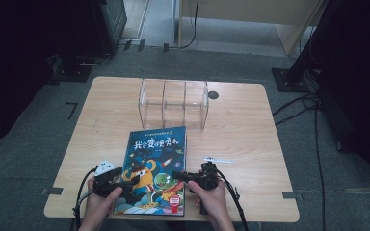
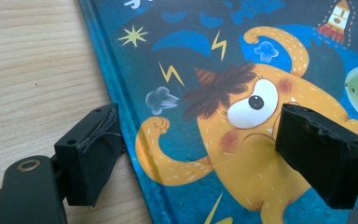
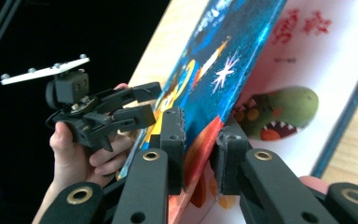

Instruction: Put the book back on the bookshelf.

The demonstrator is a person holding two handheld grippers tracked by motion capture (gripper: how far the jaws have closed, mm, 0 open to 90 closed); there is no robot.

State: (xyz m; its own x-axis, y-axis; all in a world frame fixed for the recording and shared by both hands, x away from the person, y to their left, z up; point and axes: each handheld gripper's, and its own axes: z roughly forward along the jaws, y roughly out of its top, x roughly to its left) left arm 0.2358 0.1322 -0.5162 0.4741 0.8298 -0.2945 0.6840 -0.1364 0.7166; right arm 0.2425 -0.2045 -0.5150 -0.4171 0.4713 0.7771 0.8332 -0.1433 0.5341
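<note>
floor: grey carpet [image 1: 24,149] | table: light wood [image 1: 250,125] | back: pale wood furniture [image 1: 250,14] | sides: dark stands, black cables [image 1: 296,108]

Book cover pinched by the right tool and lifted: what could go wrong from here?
1. The right tool grips only the thin edge of the book's front cover, so the cover could slip out or crease.
2. The left tool is open, straddling the spine edge without clamping, so the book may slide on the table.
</note>
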